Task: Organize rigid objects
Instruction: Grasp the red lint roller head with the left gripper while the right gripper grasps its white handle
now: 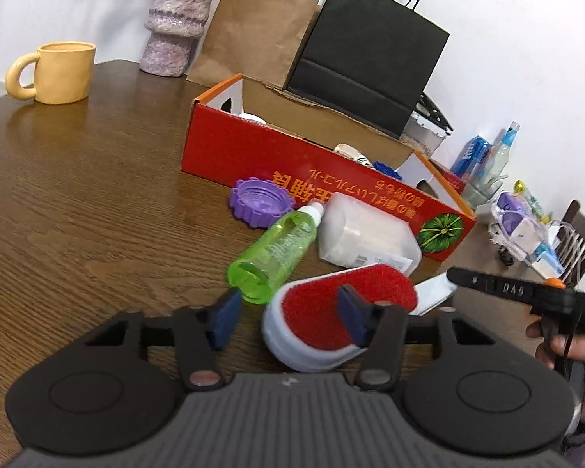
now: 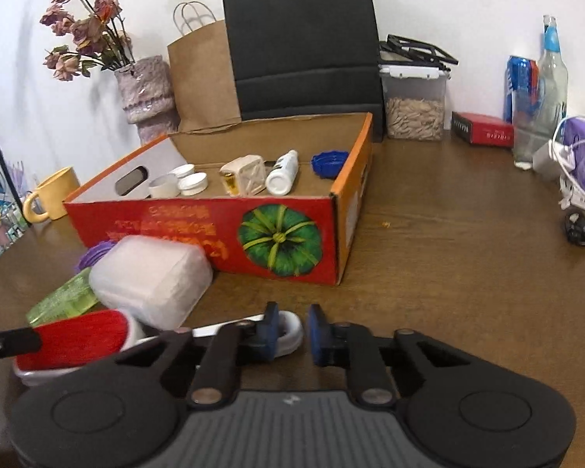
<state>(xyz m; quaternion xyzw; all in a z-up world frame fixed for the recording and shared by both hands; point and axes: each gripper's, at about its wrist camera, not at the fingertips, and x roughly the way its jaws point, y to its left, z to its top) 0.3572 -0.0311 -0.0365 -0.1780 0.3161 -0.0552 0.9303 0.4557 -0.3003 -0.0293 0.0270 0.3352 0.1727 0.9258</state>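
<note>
The left gripper (image 1: 288,314) hangs low over the wooden table (image 1: 97,202), fingers spread wide and holding nothing; the red-faced brush (image 1: 331,312) lies partly between them, under the right-hand pad. The right gripper (image 2: 293,333) sits low too, narrowly parted, the brush's white handle end (image 2: 290,329) in the gap. Just beyond lie a green bottle (image 1: 273,253), a white container (image 1: 366,234) and the red box (image 2: 214,226).

Both wrist views low, close over table (image 1: 78,202), sharing red box (image 2: 199,226) and brush (image 1: 343,312)
</note>
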